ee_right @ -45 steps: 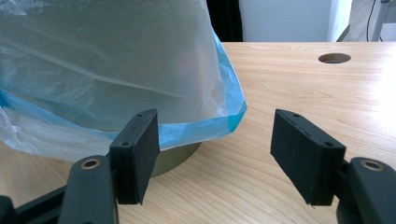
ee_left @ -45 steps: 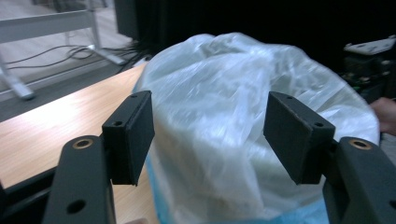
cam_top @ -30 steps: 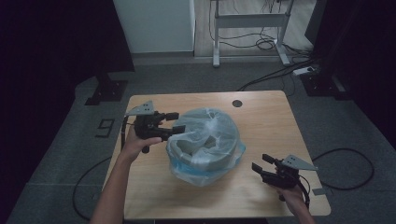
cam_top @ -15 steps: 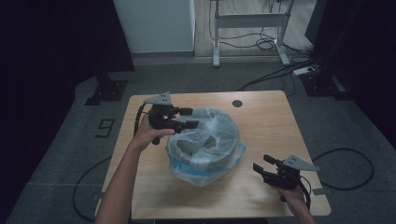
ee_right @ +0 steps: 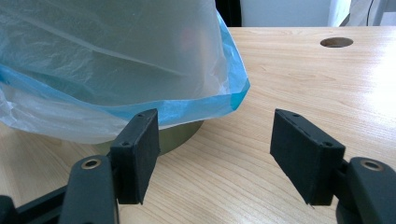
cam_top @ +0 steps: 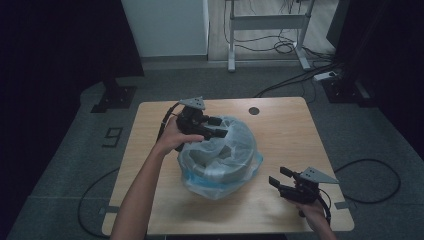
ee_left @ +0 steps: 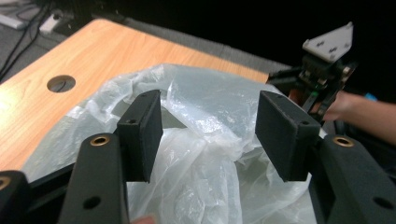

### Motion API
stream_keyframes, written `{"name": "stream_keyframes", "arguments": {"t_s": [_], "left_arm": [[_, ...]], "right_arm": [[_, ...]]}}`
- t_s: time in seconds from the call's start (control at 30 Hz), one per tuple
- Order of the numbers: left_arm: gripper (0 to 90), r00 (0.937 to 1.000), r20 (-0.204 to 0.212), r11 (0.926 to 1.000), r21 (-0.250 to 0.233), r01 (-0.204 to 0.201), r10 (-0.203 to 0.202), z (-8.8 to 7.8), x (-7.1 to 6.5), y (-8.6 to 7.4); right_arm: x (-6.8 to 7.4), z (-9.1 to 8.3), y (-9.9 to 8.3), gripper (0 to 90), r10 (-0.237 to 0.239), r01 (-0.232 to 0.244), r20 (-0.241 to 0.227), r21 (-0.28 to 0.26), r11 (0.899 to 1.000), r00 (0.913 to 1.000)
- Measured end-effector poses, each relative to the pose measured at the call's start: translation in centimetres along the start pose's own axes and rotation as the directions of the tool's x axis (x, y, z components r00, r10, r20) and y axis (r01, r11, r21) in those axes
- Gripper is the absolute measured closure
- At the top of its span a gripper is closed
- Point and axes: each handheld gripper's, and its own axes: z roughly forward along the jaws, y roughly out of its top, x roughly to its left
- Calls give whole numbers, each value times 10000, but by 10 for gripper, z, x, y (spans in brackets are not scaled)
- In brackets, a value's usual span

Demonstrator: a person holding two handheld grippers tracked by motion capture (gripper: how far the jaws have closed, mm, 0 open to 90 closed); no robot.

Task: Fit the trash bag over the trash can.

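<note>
Clear plastic, blue along its hem, that's the bag (cam_top: 220, 165) draped over the grey round bin (cam_top: 227, 157) sitting mid-table (cam_top: 290, 135), and I've got my left gripper (cam_top: 224, 127) hovering right over its far-left rim. From the left gripper view the jaws have just been closing in a bit, but they're apart, pads clear on both sides, with a crumpled fold of the bag (ee_left: 201, 154) rising up between them and nothing pinched yet. My left hand (cam_top: 175, 137) is wrapped around the gripper body, forearm coming up across the near-left part of the table. Over on the right, my right gripper (cam_top: 279, 177) sits low near the front right corner, well apart from the bin, jaws wide apart and empty. In the right gripper view I see bare wood between the pads, the bag's blue edge (ee_right: 205, 105) hanging just ahead to the left, and the cable hole (ee_right: 336, 42) far off
</note>
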Motion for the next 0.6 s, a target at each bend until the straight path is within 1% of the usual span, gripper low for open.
{"name": "stream_keyframes", "arguments": {"t_s": [0.13, 0.17, 0.23, 0.27, 0.3, 0.33, 0.37, 0.4, 0.43, 0.47, 0.5, 0.53, 0.57, 0.6], "left_arm": [[405, 9999, 70, 9979, 639, -108, 104, 12, -1, 6], [403, 9999, 36, 9970, 770, -102, 100, 15, -2, 7], [410, 9998, -154, 9924, 1223, -138, 158, 22, -3, 10], [420, 9993, -318, 9880, 1537, -136, 187, 26, -4, 11], [429, 9982, -557, 9808, 1946, -120, 232, 31, -5, 12], [432, 9971, -688, 9722, 2338, -145, 314, 36, -6, 12], [434, 9968, -697, 9665, 2560, -190, 381, 39, -6, 12], [437, 9958, -817, 9590, 2829, -172, 419, 43, -7, 12], [440, 9958, -817, 9590, 2829, -172, 419, 43, -7, 12], [441, 9947, -895, 9510, 3084, -215, 515, 49, -8, 12], [441, 9940, -917, 9447, 3269, -267, 598, 53, -9, 12], [441, 9932, -966, 9407, 3379, -291, 654, 55, -10, 12], [441, 9932, -966, 9407, 3379, -291, 654, 55, -10, 12], [440, 9928, -948, 9304, 3650, -343, 738, 60, -11, 10]], "right_arm": [[-1, -2, 0, 328, -14, 14, 8, -10, 10000, 10000], [-1, -3, 0, 328, 5, -5, 23, -8, 10000, 10000], [-1, -3, 0, 328, 23, -23, 37, -9, 10000, 10000], [-1, -3, 0, 328, 21, -21, 44, 2, 10000, 10000], [-1, -3, 0, 328, 21, -21, 36, 10, 10000, 10000], [-1, -2, -1, 328, 16, -16, 30, 18, 10000, 10000], [-1, -2, -1, 328, 1, -1, 20, 31, 10000, 10000], [-1, -2, -1, 328, -16, 16, 13, 40, 10000, 10000], [-1, -2, -1, 328, -16, 16, 13, 40, 10000, 10000], [-1, -2, -1, 328, -46, 46, -6, 38, 10000, 10000], [-1, -2, -1, 328, -51, 51, -7, 35, 10000, 10000], [-1, -2, 0, 328, -56, 56, -3, 35, 10000, 10000], [-1, -2, 0, 328, -56, 56, -3, 35, 10000, 10000], [-1, -2, -1, 328, -47, 47, 4, 37, 10000, 10000]]}}
